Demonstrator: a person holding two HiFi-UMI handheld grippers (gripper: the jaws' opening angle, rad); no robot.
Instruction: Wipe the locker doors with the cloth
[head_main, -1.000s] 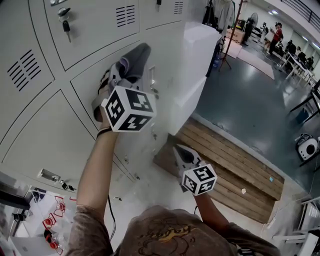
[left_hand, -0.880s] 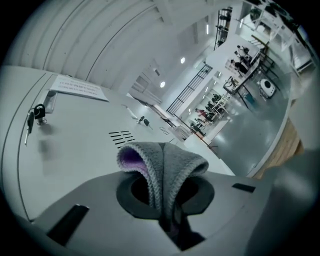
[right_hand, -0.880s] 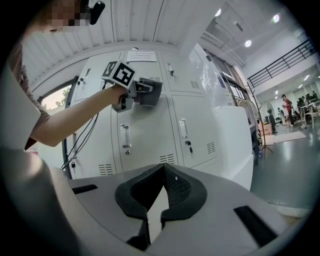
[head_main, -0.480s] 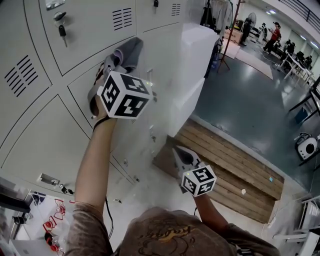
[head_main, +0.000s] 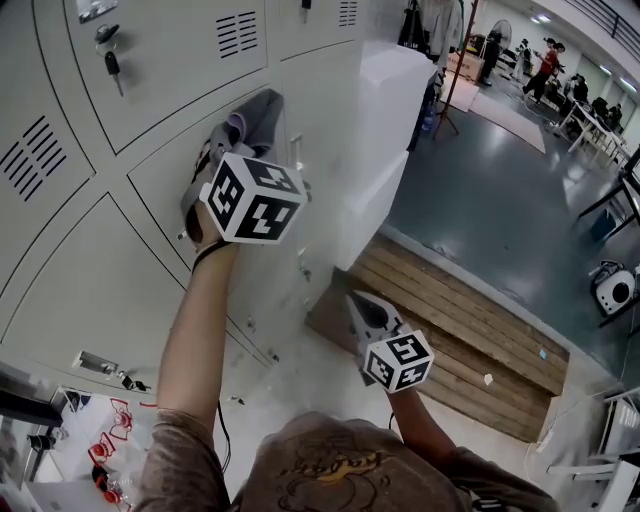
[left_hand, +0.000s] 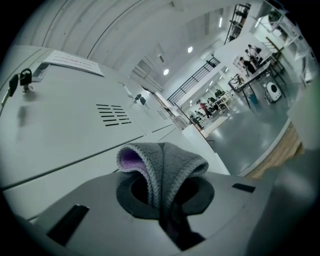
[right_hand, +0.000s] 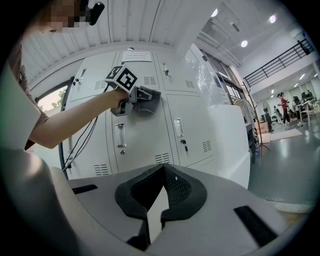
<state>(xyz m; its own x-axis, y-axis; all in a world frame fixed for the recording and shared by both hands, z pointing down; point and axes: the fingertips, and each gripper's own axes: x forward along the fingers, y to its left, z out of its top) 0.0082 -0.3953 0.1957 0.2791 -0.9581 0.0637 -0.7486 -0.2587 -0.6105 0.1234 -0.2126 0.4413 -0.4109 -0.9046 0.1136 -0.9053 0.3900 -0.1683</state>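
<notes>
Grey fleece cloth (left_hand: 165, 165), lilac inner face | I hold it clamped in my left hand-held gripper (head_main: 236, 136), against a pale locker door (head_main: 165, 180) | my right hand-held gripper (right_hand: 161, 175) hangs low, jaws together on nothing, apart from the lockers.

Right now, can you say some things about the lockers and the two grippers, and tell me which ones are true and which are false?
The left gripper is shut on the grey fleecy cloth. True.
The cloth touches a pale grey metal locker door. True.
The right gripper grips a second cloth. False: its jaws are together, with nothing between them.
The wooden slat pallet leans upright against the lockers. False: it lies flat on the floor.
</notes>
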